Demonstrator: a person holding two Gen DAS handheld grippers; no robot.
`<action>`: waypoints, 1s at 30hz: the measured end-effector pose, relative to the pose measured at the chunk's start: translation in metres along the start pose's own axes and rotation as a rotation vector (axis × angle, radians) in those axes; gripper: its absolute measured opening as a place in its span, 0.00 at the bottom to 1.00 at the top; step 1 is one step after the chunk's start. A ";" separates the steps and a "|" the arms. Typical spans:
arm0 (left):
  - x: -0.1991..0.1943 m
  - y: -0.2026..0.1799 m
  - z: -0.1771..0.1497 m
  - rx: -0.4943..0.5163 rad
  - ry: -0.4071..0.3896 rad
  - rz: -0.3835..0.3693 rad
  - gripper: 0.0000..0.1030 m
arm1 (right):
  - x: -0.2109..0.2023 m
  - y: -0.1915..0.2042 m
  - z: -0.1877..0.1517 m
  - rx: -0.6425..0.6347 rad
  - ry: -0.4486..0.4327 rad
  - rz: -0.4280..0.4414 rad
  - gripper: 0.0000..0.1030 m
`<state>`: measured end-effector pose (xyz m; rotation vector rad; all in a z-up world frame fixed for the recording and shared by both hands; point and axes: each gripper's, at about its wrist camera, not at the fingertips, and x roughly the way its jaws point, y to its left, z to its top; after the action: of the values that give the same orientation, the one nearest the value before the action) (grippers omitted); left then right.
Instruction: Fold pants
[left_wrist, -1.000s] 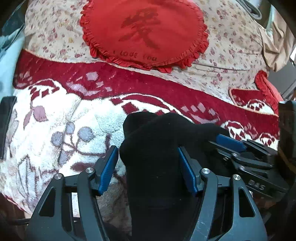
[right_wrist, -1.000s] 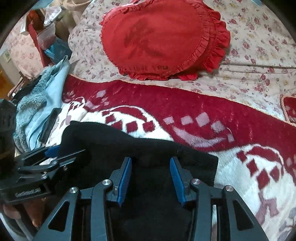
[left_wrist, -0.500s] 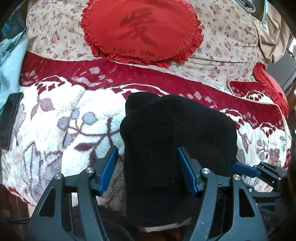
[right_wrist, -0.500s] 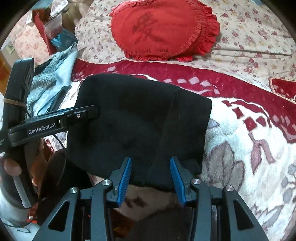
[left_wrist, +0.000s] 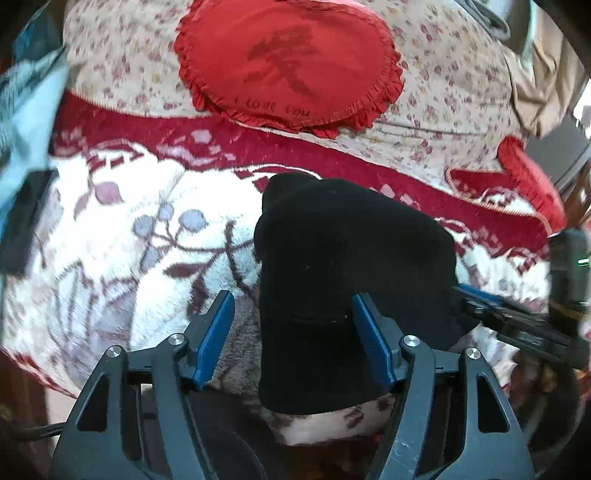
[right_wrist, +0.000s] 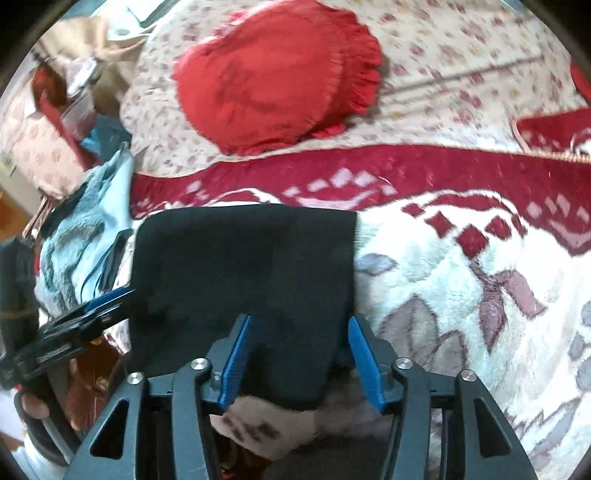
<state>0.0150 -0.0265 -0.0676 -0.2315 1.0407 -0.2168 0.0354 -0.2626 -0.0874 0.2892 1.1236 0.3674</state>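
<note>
The folded black pants (right_wrist: 243, 280) are lying near the bed's front edge on the blanket (left_wrist: 122, 236). Both jaws are standing open: the left hand-held gripper (left_wrist: 293, 338) and the right hand-held gripper (right_wrist: 297, 363) are straddling the near hem without pinching. I'd be squaring the edges next, pressing flat, avoiding dragging cloth off the edge.

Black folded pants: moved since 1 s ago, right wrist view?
Yes. The black folded pants have been drawn back toward the bed's near edge, away from the round red frilled cushion; more red blanket band shows between them.
</note>
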 end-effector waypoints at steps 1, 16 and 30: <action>0.004 0.004 0.001 -0.019 0.012 -0.020 0.72 | 0.006 -0.005 0.003 0.006 0.019 0.004 0.54; 0.041 -0.014 0.014 -0.030 0.100 -0.144 0.55 | 0.043 -0.006 0.028 0.031 0.083 0.212 0.46; 0.083 0.025 0.099 -0.047 0.074 -0.032 0.52 | 0.079 0.014 0.112 -0.006 -0.004 0.146 0.44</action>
<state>0.1433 -0.0181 -0.0957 -0.2845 1.1167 -0.2320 0.1662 -0.2209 -0.1007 0.3674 1.1005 0.4994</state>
